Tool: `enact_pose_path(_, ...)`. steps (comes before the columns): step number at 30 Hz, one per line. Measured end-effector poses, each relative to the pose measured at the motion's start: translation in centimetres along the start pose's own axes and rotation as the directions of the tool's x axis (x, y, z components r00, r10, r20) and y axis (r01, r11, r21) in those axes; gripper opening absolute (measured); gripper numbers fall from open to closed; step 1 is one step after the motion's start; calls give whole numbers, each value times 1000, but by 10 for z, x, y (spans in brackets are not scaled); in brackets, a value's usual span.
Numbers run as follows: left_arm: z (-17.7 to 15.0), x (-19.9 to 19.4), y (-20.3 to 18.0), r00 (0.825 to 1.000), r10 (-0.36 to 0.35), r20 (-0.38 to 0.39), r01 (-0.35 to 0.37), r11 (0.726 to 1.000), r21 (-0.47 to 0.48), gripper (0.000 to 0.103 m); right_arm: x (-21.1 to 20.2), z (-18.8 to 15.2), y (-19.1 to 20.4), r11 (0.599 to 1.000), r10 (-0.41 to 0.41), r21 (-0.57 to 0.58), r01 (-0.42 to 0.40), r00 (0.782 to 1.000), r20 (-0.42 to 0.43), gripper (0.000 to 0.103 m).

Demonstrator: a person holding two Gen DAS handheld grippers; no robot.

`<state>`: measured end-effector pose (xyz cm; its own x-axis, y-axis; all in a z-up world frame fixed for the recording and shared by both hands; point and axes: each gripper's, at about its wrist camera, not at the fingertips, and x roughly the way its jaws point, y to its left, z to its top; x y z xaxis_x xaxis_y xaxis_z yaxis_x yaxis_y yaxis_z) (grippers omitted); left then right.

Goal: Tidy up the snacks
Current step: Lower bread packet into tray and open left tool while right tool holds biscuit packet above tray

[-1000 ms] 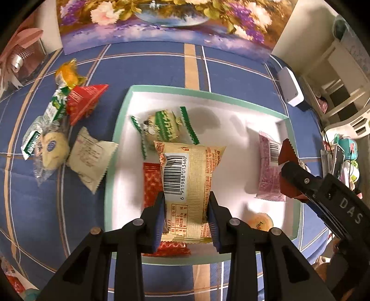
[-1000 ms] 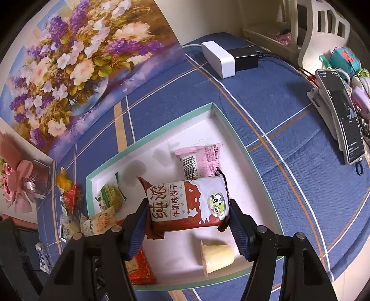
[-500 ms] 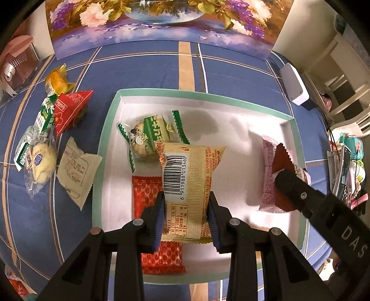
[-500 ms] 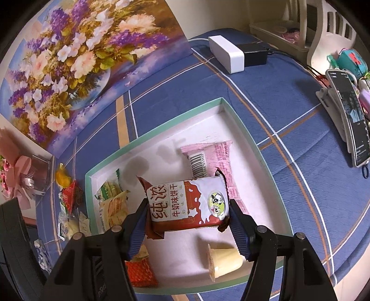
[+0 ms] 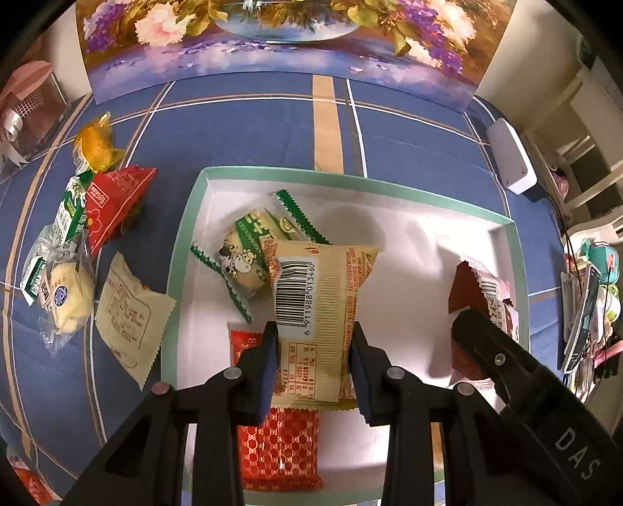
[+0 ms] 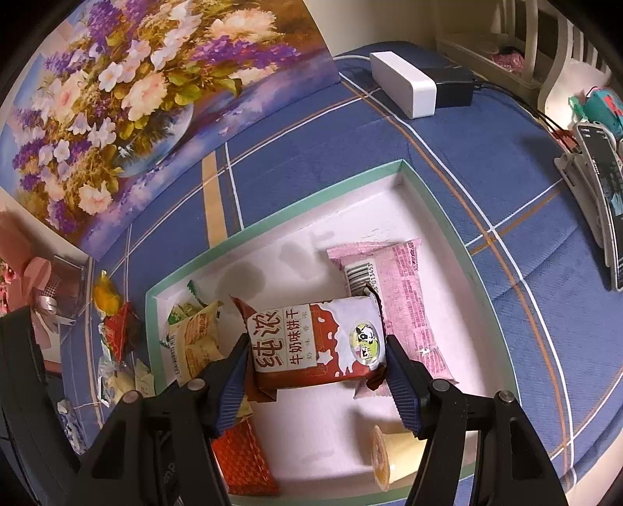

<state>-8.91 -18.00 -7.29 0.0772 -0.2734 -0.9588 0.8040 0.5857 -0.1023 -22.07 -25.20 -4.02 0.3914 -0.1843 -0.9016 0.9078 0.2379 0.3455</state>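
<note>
Left wrist view: the left gripper point(image 5: 313, 358) points down over the tray point(image 5: 183, 249). Its jaws are squeezed on a tan pack point(image 5: 317, 307) w/ a barcode, held up above the tray floor. Under it lies a red pack point(image 5: 278, 447), flat in the tray near the front rim. Behind the tan pack sits a green pack point(image 5: 253, 249) w/ a cow on it, also in the tray. At the right side you see the right gripper's black finger, w/ a brown-red pack point(image 5: 465, 288) in it. Left of the tray, on the blue tabletop point(image 5: 253, 128), lie more snacks: a cream pack point(image 5: 130, 315) just beside the tray rim, a clear bag w/ a bun point(image 5: 64, 296), a red triangle pack point(image 5: 113, 202), and an orange candy point(image 5: 95, 146) farthest back. A flower picture point(image 5: 280, 35) stands at the back.

Right wrist view: the right gripper point(image 6: 317, 369) also points down over the tray point(image 6: 455, 229). Its jaws stand about half wide & grip the brown-red pack point(image 6: 315, 342) by its two ends, above the tray. Behind it a pink pack point(image 6: 397, 288) lies in the tray. A jelly cup point(image 6: 389, 455) lies on its side near the front rim, partly behind the right finger. A white box point(image 6: 401, 83) sits far back on the tabletop.
</note>
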Motion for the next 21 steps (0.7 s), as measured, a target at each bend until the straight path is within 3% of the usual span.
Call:
enact_pose_path(9, 5, 5, -2, 1000, -5, -5, 5, 1000, -6, 39, 6, 3, 0, 1000, 7, 4, -7, 1000, -5, 68)
enact_pose_path(11, 4, 4, -1, 1000, -4, -6, 4, 1000, -1, 52, 5, 3, 0, 1000, 10, 3, -10, 1000, -4, 68)
enact_pose_path(18, 4, -10, 5, 1000, 7, 10, -7, 1000, 9, 58, -2, 4, 1, 1000, 16, 4, -16, 1000, 6, 69)
enact_pose_path(21, 4, -16, 7, 1000, 15, 9, -15, 1000, 14, 65, -5, 5, 0, 1000, 19, 8, -19, 1000, 11, 69)
